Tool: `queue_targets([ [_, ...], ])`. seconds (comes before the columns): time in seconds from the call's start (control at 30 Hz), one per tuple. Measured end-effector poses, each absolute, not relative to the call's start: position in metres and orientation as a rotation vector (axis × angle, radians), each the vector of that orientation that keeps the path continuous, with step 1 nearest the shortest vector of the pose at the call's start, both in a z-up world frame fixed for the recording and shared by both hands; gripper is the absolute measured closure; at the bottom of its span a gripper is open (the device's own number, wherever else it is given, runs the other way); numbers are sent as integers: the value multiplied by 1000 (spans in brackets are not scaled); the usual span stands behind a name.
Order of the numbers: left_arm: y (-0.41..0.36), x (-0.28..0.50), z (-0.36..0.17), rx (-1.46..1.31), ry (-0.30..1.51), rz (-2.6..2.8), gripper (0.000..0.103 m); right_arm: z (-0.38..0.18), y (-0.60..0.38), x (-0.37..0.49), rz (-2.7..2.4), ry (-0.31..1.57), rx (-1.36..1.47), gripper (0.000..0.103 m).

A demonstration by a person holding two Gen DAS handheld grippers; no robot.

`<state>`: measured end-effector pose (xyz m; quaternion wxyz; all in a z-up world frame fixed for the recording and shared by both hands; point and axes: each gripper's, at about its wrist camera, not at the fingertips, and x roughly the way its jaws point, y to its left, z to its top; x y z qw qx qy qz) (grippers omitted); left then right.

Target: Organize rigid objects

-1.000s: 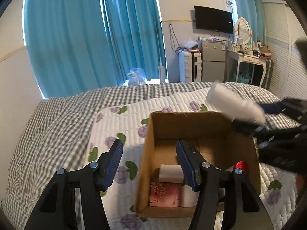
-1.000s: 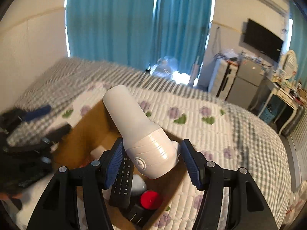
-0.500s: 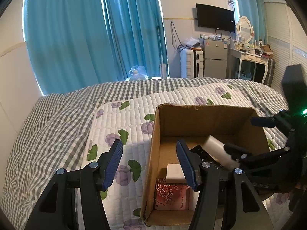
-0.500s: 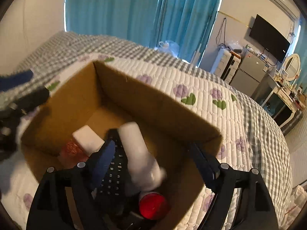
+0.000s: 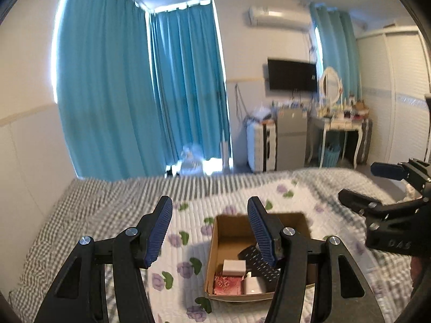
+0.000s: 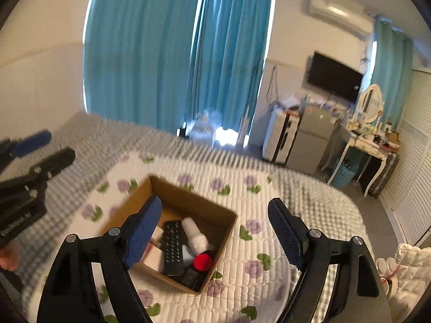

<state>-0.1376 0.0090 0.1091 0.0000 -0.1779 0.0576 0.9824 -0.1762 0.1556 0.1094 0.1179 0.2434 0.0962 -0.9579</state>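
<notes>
So, left wrist view: left hand-held gripper (image 5: 210,231) jaws apart, nothing between them. Below it one cardboard box (image 5: 212,245) sits on the bed's floral quilt (image 5: 186,266). Inside, this view gives one black remote (image 5: 258,262), one small white box (image 5: 234,267), one red patterned packet (image 5: 227,284) at the near wall and one white block (image 5: 253,285) just beside it. Right hand-held gripper (image 5: 361,185) shows at the right edge, above the bed and clear of the box.

Right wrist view: right hand-held gripper (image 6: 215,226) released, jaws just opened wide, empty. Same cardboard box (image 6: 188,196) from the other side. Only here: one white bottle (image 6: 195,235) lying beside the remote (image 6: 173,245), one red round cap (image 6: 202,261) touching the bottle's end, one dark item (image 6: 191,277) in the near corner; can't tell what it is. Red packet mostly hidden behind the left finger (image 6: 142,228). Left hand-held gripper (image 6: 40,148) at far left, blurred.

Count: two grippers, one box, both grippers outside it.
</notes>
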Motion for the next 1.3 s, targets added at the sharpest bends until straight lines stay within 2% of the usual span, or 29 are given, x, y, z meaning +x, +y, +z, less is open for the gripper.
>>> queue_targets([
  [0.13, 4, -97, 133, -422, 176, 3109, 42, 146, 165, -130, -2849, 238, 580, 22],
  [0.27, -1, -70, 144, -333, 155, 3120, 24, 160, 171, -100, -2855, 175, 494, 22],
  [0.43, -4, -56, 139, -298, 167, 3093, 24, 162, 174, -72, -2879, 125, 399, 22],
  [0.5, -3, -57, 134, -291, 193, 3099, 10, 159, 173, -62, -2875, 117, 365, 21],
  [0.53, -3, -57, 129, -270, 192, 3108, 7, 154, 172, -60, -2881, 114, 352, 18],
  [0.57, -3, -56, 125, -255, 183, 3118, 6, 150, 172, -59, -2888, 113, 351, 10],
  [0.67, -3, -57, 109, -271, 145, 3108, 2, 127, 173, -64, -2905, 82, 347, 0],
  [0.83, -2, -73, 70, -320, 167, 3090, 0, 66, 166, -109, -2888, 87, 466, 0],
  [0.93, 3, -80, 37, -333, 224, 3123, 0, 33, 174, -126, -2890, 18, 519, 0],
  [1.1, -5, -93, -5, -383, 126, 3133, 0, -4, 181, -123, -2935, 6, 466, 0],
  [1.3, -9, -93, -34, -393, 152, 3183, 0, -30, 173, -123, -2943, 44, 505, 0],
])
